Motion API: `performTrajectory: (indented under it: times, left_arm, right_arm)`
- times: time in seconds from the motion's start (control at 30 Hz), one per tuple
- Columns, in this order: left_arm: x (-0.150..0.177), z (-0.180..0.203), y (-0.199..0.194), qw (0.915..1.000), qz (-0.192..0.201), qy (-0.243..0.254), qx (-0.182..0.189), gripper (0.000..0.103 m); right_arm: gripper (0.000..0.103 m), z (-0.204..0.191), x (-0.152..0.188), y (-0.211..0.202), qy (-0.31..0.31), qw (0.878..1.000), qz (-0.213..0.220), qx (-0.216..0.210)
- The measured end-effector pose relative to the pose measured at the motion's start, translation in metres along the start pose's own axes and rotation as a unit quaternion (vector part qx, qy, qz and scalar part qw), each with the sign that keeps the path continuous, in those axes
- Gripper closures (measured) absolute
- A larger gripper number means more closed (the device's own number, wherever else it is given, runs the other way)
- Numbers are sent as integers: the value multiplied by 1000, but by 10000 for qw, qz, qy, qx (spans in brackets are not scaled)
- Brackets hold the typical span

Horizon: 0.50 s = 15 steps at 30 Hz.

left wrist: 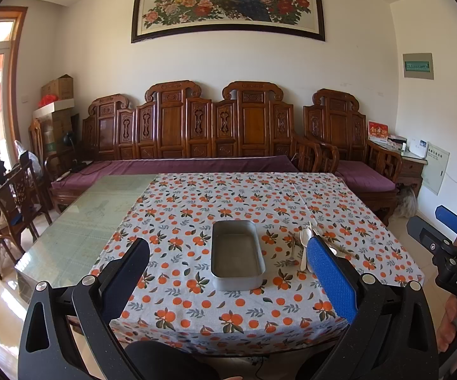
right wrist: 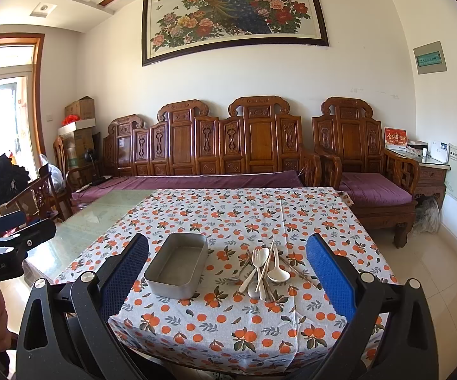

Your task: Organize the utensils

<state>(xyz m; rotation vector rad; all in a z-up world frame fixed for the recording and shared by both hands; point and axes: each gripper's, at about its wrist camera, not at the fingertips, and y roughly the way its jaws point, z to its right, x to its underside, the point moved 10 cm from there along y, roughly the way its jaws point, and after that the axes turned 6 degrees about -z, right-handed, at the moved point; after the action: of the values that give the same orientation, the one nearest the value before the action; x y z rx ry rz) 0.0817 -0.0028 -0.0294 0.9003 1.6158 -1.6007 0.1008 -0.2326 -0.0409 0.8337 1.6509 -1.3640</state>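
several pale, jumbled utensils [right wrist: 265, 270]

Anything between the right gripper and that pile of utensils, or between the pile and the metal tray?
Nothing visible. The right gripper is open before the utensils, with only tablecloth below. The tray sits just left of them, empty, with bare cloth between.

Glass-topped table [right wrist: 102, 218] under orange-print cloth [right wrist: 244, 215], metal tray [right wrist: 178, 264] beside utensil pile [right wrist: 265, 269].

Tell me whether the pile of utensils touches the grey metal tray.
Apart: the right wrist view shows patterned tablecloth between the tray and the utensils.
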Motion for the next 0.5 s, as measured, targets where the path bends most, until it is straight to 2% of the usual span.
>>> performTrajectory:
  times: [0.5]
  left_arm:
    - [0, 1, 1, 10000, 8, 10, -6, 7]
  right_arm:
    - [3, 0, 0, 0, 7, 10000, 2, -9]
